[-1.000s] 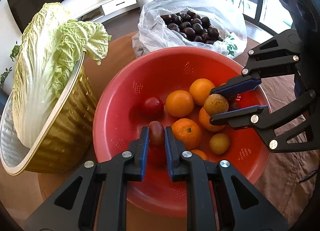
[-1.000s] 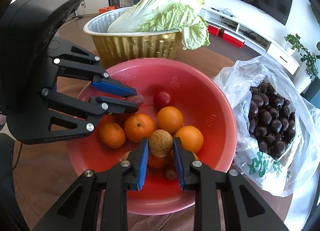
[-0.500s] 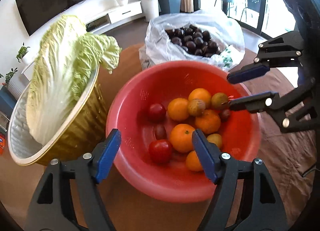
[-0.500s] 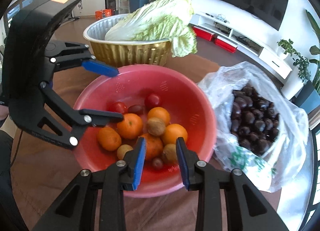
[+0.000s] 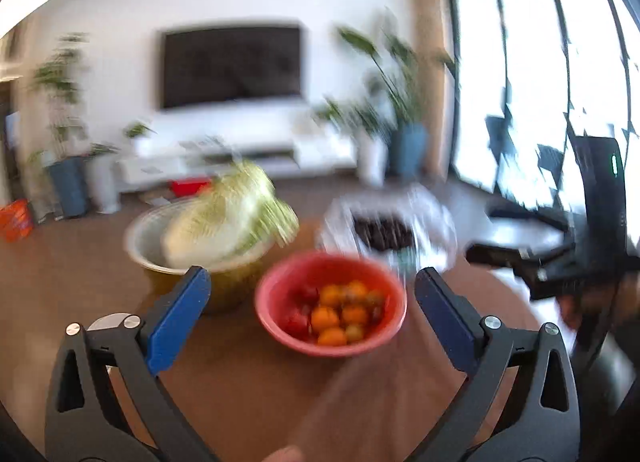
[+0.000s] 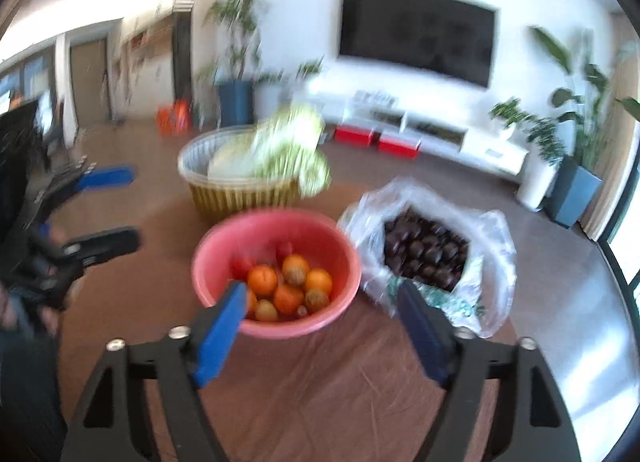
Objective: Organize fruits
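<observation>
A red bowl on the brown table holds oranges, small red tomatoes and brownish round fruits. My left gripper is open and empty, held back from the bowl's near side. It also shows at the left in the right wrist view. My right gripper is open and empty, raised in front of the bowl. It shows blurred at the right in the left wrist view. Both views are motion-blurred.
A gold foil basin with a napa cabbage stands behind the bowl to the left. A clear plastic bag of dark round fruits lies to the bowl's right. A TV wall, plants and windows are beyond.
Both grippers let go of their fruit into the bowl, opened wide and pulled back and up from it. The bowl now looks much smaller in both views.
</observation>
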A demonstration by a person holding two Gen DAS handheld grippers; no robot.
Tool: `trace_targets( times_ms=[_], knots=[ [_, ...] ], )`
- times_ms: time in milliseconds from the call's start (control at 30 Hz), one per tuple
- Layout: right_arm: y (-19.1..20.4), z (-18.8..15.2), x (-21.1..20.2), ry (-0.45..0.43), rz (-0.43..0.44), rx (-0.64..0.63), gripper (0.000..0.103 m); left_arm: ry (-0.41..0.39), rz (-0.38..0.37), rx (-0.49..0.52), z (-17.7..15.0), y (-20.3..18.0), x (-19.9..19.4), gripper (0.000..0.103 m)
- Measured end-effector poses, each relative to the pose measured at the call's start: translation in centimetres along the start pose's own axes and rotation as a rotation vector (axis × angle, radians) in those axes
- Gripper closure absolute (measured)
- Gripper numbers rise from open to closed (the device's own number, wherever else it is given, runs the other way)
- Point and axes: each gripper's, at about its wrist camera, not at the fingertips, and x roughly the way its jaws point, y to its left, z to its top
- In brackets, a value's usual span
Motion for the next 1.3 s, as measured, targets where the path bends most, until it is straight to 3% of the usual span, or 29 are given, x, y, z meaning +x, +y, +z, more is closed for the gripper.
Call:
trace_targets(
  times_ms=[33,67,100,167,233,333,400,567,700,900,1300],
  knots=[
    [0.1,0.1,-0.9,-0.043,-0.006,0.016,0.006,-0.046,0.032,-0.054,0.1,-0.1,-2.0,0.000],
    [0.4,0.3,-2.4,-0.105,-0.018,0.035,0.000,-0.047,0.057,-0.092,0.3,-0.1,-3.2,0.000],
    [0.6,0.4,-4.1,-0.173,-0.029,0.052,0.000,-0.018,0.066,-0.101,0.7,-0.2,-3.7,0.000],
    [1.1,0.9,-6.0,-0.232,-0.045,0.062,0.000,0.013,0.089,-0.073,1.3,-1.0,-4.5,0.000],
    [1.7,1.3,-7.8,-0.276,-0.071,0.069,0.000,-0.025,0.146,-0.042,1.5,-1.8,-5.3,0.000],
    [2.3,1.9,-10.7,-0.343,-0.085,0.095,0.000,0.009,0.122,-0.069,1.3,-1.7,-5.7,0.000],
    [2.8,2.2,-12.1,-0.356,-0.094,0.102,0.000,0.039,0.147,-0.073,1.0,-2.2,-5.3,0.000],
    [3.8,1.9,-12.3,-0.252,-0.122,0.121,0.000,0.143,0.218,-0.082,-0.3,-3.0,-4.6,0.000],
    [4.7,0.9,-10.4,-0.134,-0.238,0.111,0.000,0.196,0.262,-0.074,-1.6,-4.2,-3.9,0.000],
    [4.6,-0.9,-7.9,0.004,-0.297,0.145,0.000,0.284,0.257,-0.138,-3.7,-3.9,-2.3,0.000],
    [4.9,-4.7,-5.2,0.175,-0.301,0.184,0.000,0.376,0.305,-0.171,-6.8,-2.6,0.6,0.000]
  ],
)
